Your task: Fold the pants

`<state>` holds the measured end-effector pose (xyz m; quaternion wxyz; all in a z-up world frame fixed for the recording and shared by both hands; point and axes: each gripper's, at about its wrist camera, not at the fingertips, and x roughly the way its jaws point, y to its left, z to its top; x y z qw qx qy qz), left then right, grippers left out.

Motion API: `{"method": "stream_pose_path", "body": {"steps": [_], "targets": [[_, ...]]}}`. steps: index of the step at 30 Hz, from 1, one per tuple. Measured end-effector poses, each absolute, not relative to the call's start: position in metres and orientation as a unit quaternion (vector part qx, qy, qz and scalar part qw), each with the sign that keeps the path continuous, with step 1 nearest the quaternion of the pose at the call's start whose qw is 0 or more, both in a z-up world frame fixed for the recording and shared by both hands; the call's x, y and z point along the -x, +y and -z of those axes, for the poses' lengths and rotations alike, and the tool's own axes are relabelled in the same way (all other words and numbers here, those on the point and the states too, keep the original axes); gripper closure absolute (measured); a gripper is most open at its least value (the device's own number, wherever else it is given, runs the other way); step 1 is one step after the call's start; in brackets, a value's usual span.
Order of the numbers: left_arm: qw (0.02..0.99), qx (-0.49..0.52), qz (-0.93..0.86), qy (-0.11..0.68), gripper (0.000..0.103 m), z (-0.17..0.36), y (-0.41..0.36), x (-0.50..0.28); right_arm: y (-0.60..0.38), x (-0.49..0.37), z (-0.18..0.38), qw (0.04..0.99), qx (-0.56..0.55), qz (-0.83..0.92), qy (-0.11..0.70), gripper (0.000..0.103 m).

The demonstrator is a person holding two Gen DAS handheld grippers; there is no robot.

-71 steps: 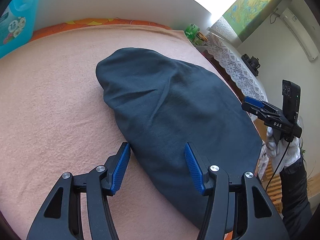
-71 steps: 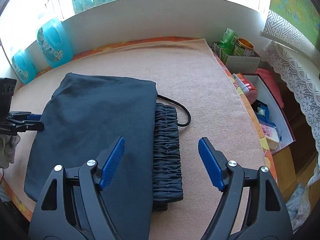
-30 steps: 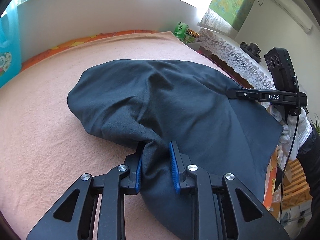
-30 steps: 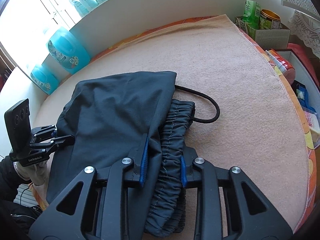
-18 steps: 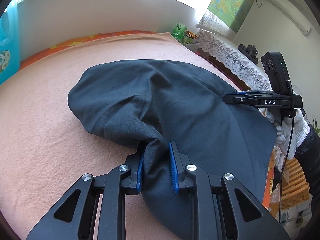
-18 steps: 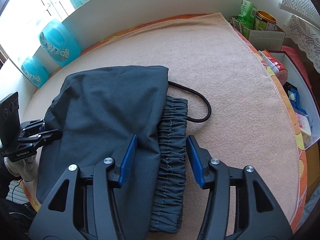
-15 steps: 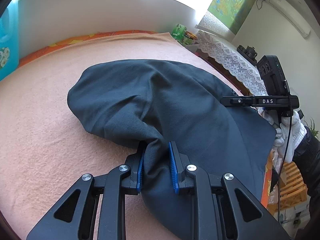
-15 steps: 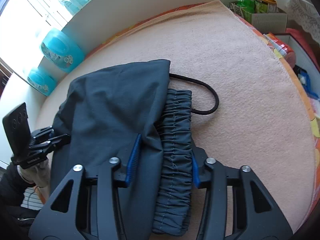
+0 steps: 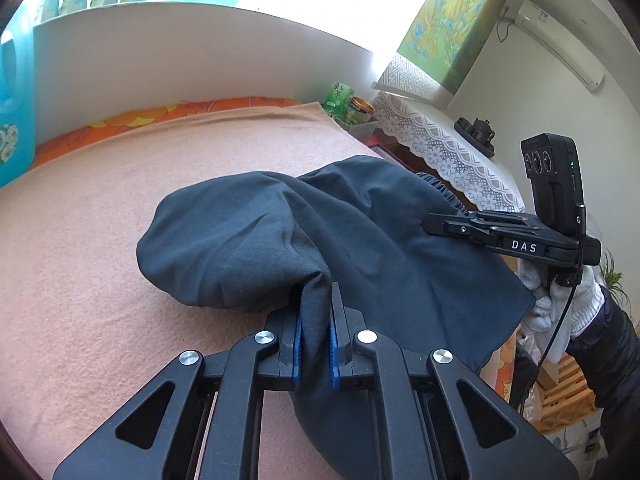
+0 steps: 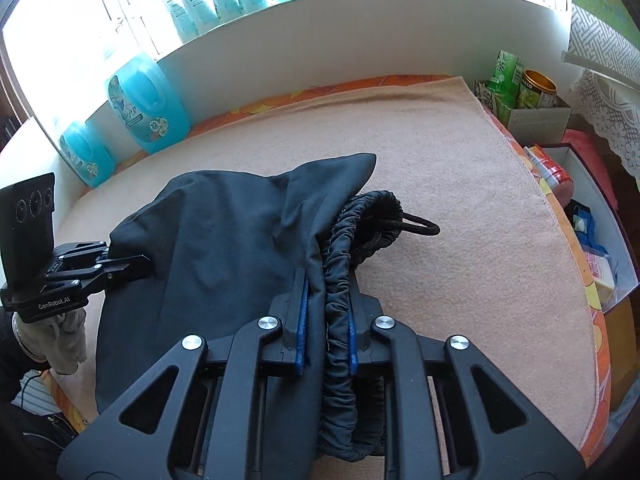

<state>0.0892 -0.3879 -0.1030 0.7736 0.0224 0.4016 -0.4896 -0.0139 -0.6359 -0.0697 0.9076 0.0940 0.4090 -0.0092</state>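
Note:
Dark navy pants (image 9: 380, 240) lie bunched on a peach blanket (image 9: 120, 240). My left gripper (image 9: 316, 316) pinches a raised fold at their near edge; its jaws are closing with the cloth between the blue pads. In the right wrist view the pants (image 10: 224, 240) are lifted at the elastic waistband (image 10: 340, 264). My right gripper (image 10: 326, 296) is closing on that waistband together with the layer folded over it. A black drawstring (image 10: 420, 228) loops out beside it. Each view shows the other gripper at the opposite edge: right gripper (image 9: 440, 226), left gripper (image 10: 136, 264).
Blue detergent bottles (image 10: 148, 108) stand along the white wall at the back left. A carton with green tea boxes and a tin (image 10: 520, 92) and an open box of packets (image 10: 588, 220) sit past the blanket's right edge. A lace-covered table (image 9: 448, 152) stands beyond.
My right gripper opened, shifted and shut again on the waistband, then rose with it. My left gripper tightened on its fold and lifted it; the pants now bunch up off the blanket.

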Motion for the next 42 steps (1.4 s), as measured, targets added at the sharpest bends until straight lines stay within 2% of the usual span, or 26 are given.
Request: {"method": "stream_pose_path", "body": {"steps": [8, 18, 25, 32, 37, 42], "targets": [[0.794, 0.009, 0.485, 0.367, 0.096, 0.068, -0.379, -0.109, -0.606, 0.002, 0.006, 0.936, -0.031, 0.005, 0.352, 0.088], [0.838, 0.016, 0.452, 0.304, 0.096, 0.020, -0.384, -0.170, -0.615, -0.088, -0.041, 0.953, -0.006, -0.007, 0.302, 0.088], [0.860, -0.008, 0.419, 0.291, 0.096, 0.025, -0.406, -0.223, -0.639, -0.161, -0.018, 0.952, -0.014, -0.021, 0.306, 0.088], [0.864, -0.021, 0.387, 0.322, 0.097, 0.068, -0.431, -0.276, -0.676, -0.222, 0.037, 0.940, -0.034, -0.016, 0.340, 0.088], [0.866, -0.020, 0.328, 0.377, 0.094, 0.105, -0.426, -0.309, -0.702, -0.246, 0.077, 0.917, -0.009, 0.072, 0.393, 0.078], [0.872, -0.021, 0.315, 0.373, 0.093, 0.103, -0.400, -0.306, -0.709, -0.223, 0.073, 0.923, -0.017, 0.092, 0.372, 0.068]]}}
